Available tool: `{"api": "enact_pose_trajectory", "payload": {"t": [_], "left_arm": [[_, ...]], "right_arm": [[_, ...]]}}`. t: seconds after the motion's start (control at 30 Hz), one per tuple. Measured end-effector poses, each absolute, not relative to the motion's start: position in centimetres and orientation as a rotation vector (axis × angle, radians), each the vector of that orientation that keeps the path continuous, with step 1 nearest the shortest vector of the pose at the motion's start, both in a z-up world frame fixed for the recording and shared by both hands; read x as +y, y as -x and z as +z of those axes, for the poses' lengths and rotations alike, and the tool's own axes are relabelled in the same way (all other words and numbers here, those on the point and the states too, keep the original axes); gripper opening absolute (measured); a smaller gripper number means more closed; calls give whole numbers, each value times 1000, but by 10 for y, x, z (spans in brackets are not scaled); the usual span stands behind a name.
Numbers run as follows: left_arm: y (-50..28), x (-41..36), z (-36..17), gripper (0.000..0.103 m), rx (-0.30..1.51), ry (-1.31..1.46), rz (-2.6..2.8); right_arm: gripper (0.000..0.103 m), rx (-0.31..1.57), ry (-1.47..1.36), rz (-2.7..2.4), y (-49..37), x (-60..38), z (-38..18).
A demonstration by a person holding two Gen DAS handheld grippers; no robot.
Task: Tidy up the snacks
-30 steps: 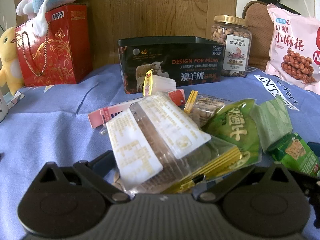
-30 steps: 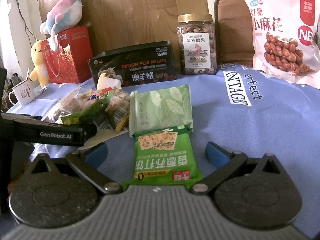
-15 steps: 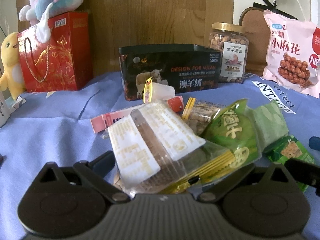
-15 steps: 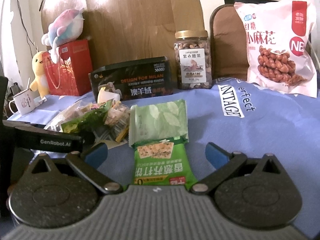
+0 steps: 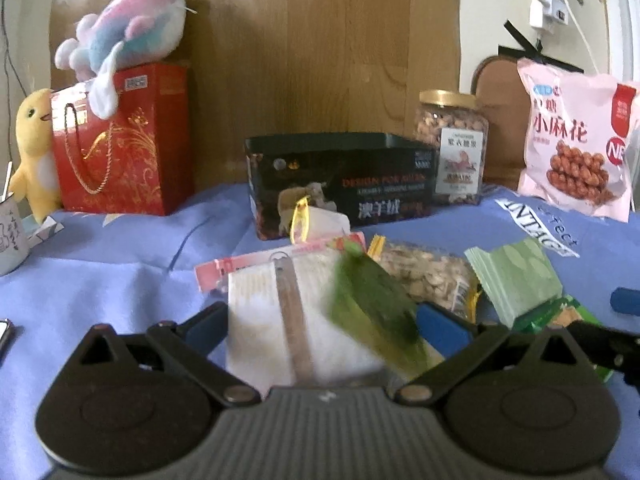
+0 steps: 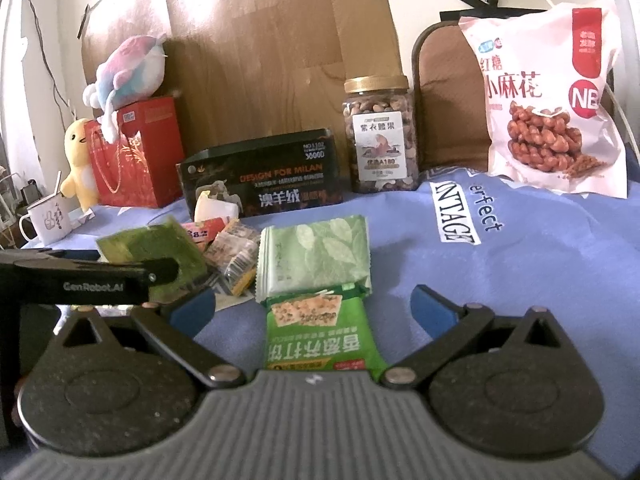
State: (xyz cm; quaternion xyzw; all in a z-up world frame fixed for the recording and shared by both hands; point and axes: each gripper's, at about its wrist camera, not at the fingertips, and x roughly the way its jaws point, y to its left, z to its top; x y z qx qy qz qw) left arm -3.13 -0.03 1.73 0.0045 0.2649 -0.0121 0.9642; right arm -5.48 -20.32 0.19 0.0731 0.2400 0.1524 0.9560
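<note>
— so, what are your left fingers doing?

— my left gripper (image 5: 320,322) is sitting with its blue pads wide apart, on either side of a clear packet with white labels (image 5: 276,328). i can't tell whether the pads are touching it. a dark green packet (image 5: 374,312) is lying across its right half, and it's blurred.

— and the right?

— my right gripper (image 6: 314,308) is spread wide too, gripping nothing. a bright green cracker packet (image 6: 320,340) is lying flat on the blue cloth (image 6: 520,280) between the pads, clear of both.

— where is the rest of the pile sitting?

— a pale green leaf-print packet (image 6: 316,256) is touching the far end of the cracker packet. left of that, a clear bag of nuts (image 5: 428,276) and a pink-edged packet (image 5: 256,264) are crowding together near the dark green one.

— and behind?

— a black tin (image 6: 260,188) is standing toward the back of the cloth, with a small white packet (image 6: 214,208) leaning at its front. a jar of nuts (image 6: 380,136) is standing just right of the tin, and a big pink bag (image 6: 548,100) is propped up far right. a red gift bag (image 5: 116,140) is standing at the left with a pastel plush (image 5: 124,32) on top and a yellow plush (image 5: 34,148) beside it. a white mug (image 6: 46,220) is showing at the left edge.
</note>
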Motion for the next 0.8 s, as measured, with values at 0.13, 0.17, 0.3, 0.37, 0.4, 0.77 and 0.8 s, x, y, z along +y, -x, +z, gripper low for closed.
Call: {"api": "enact_pose_trajectory", "payload": {"t": [0.13, 0.17, 0.3, 0.37, 0.4, 0.77, 0.8], "left_arm": [[30, 2, 18, 103, 537, 6, -23], [30, 3, 18, 103, 536, 9, -24], [35, 7, 20, 103, 501, 27, -32], [43, 15, 22, 103, 446, 69, -45], [45, 20, 24, 103, 420, 96, -46], [76, 62, 32, 103, 300, 254, -64], [80, 68, 33, 103, 295, 259, -64]], "right_arm": [[103, 483, -148, 307, 55, -203, 2], [103, 482, -149, 307, 56, -203, 2], [103, 481, -149, 307, 56, -204, 1], [103, 480, -149, 308, 56, -204, 1], [103, 479, -149, 308, 56, -204, 2], [103, 442, -166, 324, 61, -207, 3], [103, 431, -167, 326, 63, -207, 4]]}}
